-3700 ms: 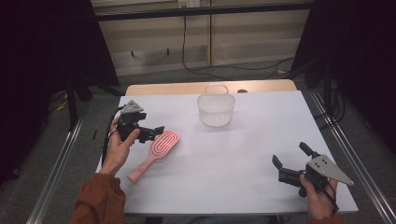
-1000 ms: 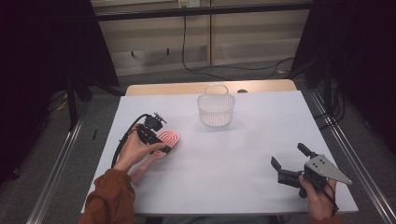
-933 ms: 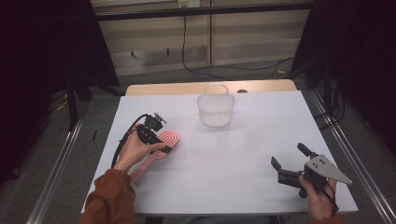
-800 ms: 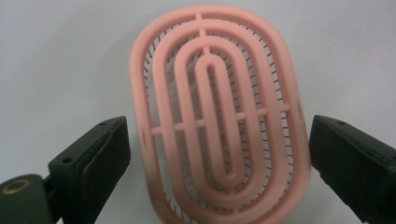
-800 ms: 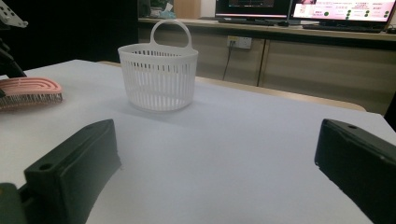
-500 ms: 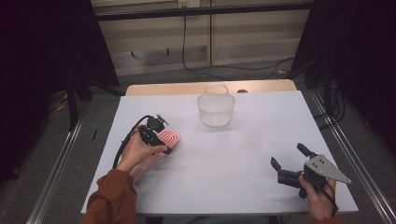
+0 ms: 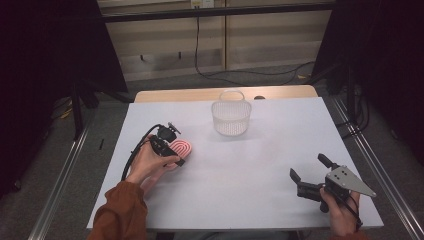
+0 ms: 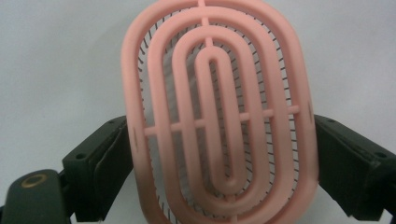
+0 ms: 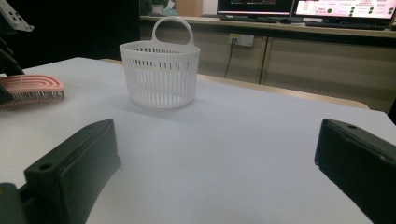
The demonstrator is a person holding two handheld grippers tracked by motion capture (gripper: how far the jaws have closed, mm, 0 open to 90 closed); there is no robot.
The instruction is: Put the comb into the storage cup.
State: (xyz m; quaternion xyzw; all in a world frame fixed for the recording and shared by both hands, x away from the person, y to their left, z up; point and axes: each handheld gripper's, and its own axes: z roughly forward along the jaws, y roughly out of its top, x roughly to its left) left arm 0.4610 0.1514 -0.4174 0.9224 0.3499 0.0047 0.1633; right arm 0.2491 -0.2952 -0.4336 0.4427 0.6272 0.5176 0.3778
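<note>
Both jaws of my left gripper (image 7: 172, 150) have just been closing and now clasp the pink brush (image 8: 219, 112) by its head's two sides, on the white table (image 7: 260, 200) left of the basket (image 7: 231, 117). My right gripper (image 7: 310, 176) rests gaping, holding nothing.

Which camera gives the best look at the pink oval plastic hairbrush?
The left gripper view: the pink oval plastic hairbrush looms close, ribs and bristles sharp. The high view shows it small, partly behind the hand. The right gripper view catches its edge side-on.
</note>
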